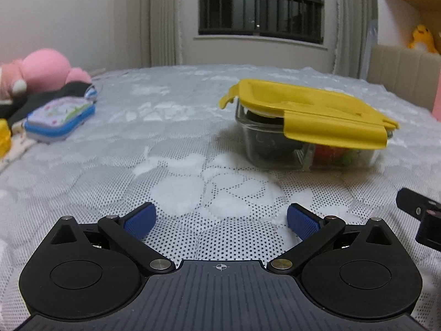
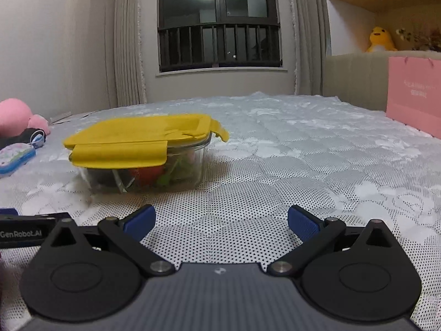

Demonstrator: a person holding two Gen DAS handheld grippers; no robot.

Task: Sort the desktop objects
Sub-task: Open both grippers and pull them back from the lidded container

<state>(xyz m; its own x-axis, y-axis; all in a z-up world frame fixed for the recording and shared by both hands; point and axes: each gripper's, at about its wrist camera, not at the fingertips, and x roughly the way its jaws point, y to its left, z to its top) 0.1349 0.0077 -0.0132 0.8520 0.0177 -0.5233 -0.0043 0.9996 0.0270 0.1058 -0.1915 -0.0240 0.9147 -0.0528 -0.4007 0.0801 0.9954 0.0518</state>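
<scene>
A glass food box (image 1: 278, 149) (image 2: 143, 173) stands on the white quilted bed, with dark and red-green items showing through its wall. Its yellow lid (image 1: 308, 107) (image 2: 137, 135) rests loosely on top, the side flaps unlatched. My left gripper (image 1: 220, 222) is open and empty, low over the bed, with the box ahead to the right. My right gripper (image 2: 220, 220) is open and empty too, the box ahead to its left. Part of the other gripper (image 1: 419, 218) (image 2: 24, 231) shows at each view's edge.
A blue-edged floral pouch (image 1: 59, 117) (image 2: 15, 158) lies at the left beside a pink plush toy (image 1: 44, 69) (image 2: 13, 115) and dark cloth. A pink paper bag (image 2: 413, 93) stands at the right by the headboard. A yellow plush (image 2: 381, 40) sits on a shelf.
</scene>
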